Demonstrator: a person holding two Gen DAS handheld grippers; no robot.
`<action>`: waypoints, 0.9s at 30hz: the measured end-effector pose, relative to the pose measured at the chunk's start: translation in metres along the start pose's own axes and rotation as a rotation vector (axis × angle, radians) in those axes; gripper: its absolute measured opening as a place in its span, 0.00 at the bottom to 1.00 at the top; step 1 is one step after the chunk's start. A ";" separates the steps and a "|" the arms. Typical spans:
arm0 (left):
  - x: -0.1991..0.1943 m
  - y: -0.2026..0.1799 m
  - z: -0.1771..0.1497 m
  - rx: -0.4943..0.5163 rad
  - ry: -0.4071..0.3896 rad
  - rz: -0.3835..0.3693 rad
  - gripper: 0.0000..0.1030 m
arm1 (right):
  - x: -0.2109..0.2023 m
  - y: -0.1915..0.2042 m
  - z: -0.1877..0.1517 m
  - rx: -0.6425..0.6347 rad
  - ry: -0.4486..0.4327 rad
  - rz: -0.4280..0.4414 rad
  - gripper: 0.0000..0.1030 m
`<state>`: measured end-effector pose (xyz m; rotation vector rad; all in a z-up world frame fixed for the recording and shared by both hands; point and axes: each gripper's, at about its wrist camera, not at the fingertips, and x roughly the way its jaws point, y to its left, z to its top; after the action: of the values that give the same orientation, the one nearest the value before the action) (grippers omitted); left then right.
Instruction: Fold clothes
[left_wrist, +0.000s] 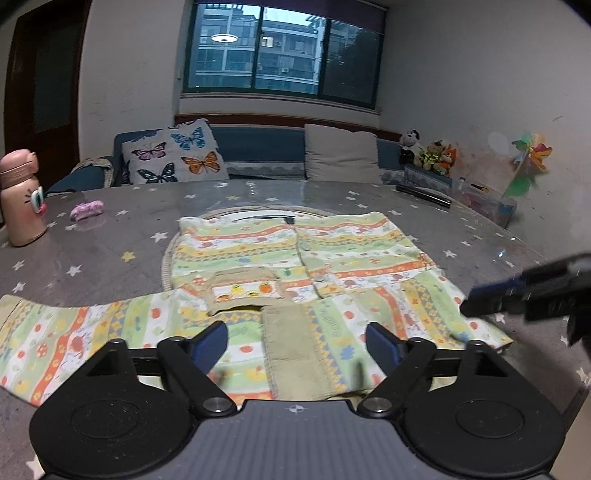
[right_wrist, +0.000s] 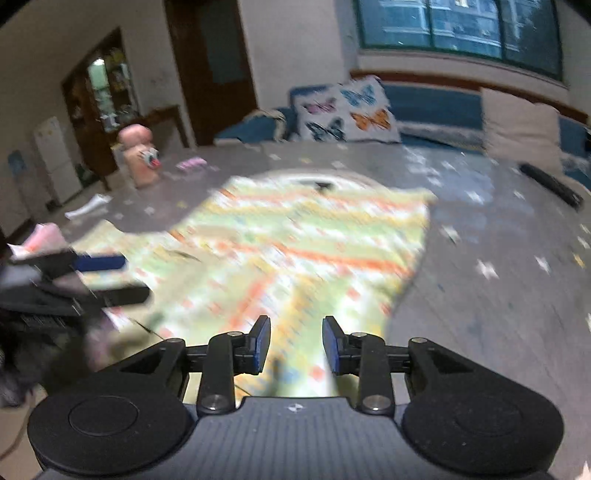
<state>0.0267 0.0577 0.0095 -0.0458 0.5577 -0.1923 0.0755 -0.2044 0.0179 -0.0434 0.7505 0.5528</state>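
Spread across the middle of the frame on the star-print desk (left_wrist: 110, 236), a striped baby shirt (left_wrist: 295, 266) under both open, empty claws, left (left_wrist: 295, 341) and right (right_wrist: 295, 347); risk of dragging the cloth.

The table (left_wrist: 122, 236) is round and has a grey cloth with small white and yellow stars, under a clear shiny sheet. In its middle there is a round turntable (left_wrist: 258, 213), and I use it as the landmark. The striped garment (left_wrist: 343, 247) lies flat over the turntable and reaches to the near edge of the table. Left of the turntable lies a small pink-purple thing (left_wrist: 87, 209), and further left a pink bottle (left_wrist: 20, 199) stands upright. Right of the turntable, near the far edge, lies a long dark object (left_wrist: 424, 194).
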 end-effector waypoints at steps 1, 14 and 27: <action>0.002 -0.002 0.001 0.005 0.006 -0.006 0.72 | 0.001 -0.005 -0.005 0.013 0.011 -0.011 0.30; 0.040 0.006 0.004 -0.026 0.110 0.045 0.45 | 0.013 -0.027 0.011 0.042 -0.038 -0.018 0.30; 0.035 -0.003 0.014 0.037 0.013 0.099 0.06 | 0.042 -0.021 0.017 -0.044 -0.038 -0.068 0.31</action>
<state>0.0625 0.0475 0.0035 0.0190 0.5682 -0.1062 0.1217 -0.1993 -0.0004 -0.0981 0.6970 0.5043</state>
